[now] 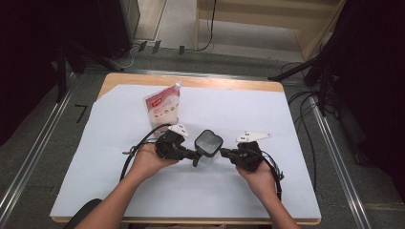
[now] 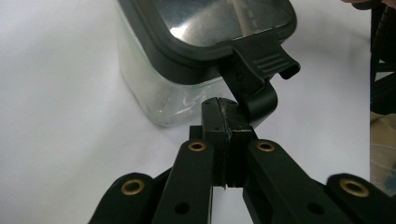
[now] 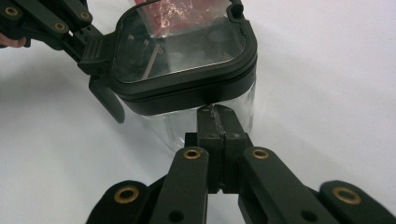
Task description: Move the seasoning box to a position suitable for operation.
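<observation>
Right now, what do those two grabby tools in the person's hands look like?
Each gripper is black. The left gripper and the right gripper each carry a white three-cornered plate on top, and a black cable trails back from each. Up close, the jaws are flat black bars joined with little brass-coloured rings, ending in blocky black pads. The person's forearms are bare, with no sleeves in view.

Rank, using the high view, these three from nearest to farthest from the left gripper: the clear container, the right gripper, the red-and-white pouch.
From the left gripper:
1. Clear container, right at its tips.
2. Right gripper, across the container.
3. Red-and-white pouch, standing behind, farther up the table.
</observation>
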A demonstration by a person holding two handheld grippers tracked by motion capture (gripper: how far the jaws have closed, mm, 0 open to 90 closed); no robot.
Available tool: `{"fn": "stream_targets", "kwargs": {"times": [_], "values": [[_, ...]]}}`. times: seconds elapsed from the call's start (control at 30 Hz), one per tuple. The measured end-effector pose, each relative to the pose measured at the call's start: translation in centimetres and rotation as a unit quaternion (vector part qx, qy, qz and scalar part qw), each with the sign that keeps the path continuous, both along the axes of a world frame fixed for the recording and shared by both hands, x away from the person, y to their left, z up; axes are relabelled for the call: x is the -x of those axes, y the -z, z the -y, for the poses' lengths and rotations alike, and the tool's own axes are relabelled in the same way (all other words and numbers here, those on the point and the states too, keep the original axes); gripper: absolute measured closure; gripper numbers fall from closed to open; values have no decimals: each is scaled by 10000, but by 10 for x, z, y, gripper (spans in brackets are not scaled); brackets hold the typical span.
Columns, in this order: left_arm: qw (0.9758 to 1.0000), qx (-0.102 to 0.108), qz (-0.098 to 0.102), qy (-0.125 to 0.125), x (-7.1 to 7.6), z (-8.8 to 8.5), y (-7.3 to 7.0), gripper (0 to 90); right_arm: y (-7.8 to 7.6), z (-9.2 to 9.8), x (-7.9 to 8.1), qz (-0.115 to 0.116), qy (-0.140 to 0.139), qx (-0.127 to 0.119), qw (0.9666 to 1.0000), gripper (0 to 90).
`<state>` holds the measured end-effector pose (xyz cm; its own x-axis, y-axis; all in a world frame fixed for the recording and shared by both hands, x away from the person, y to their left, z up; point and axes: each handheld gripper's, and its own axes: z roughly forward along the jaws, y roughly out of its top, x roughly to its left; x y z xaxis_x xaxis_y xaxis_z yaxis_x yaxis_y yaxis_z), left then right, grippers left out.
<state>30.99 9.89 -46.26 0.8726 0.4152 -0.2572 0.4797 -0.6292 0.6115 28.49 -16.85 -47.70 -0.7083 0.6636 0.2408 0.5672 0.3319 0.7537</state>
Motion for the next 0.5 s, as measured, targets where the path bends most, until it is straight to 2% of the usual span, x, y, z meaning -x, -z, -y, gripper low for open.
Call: {"fn": "stream_targets", "kwargs": {"times": [0.2, 0.33, 0.5], "values": [[9999, 37, 78, 56, 6, 5, 0, 900, 1, -1, -4, 17, 33, -11, 10000, 900], [9998, 157, 52, 71, 7, 6, -1, 900, 1, -3, -7, 21, 110, -15, 9999, 900], [9998, 175, 75, 70, 9, 9, -1, 900, 1, -5, -11, -6, 131, 27, 9999, 900]]}}
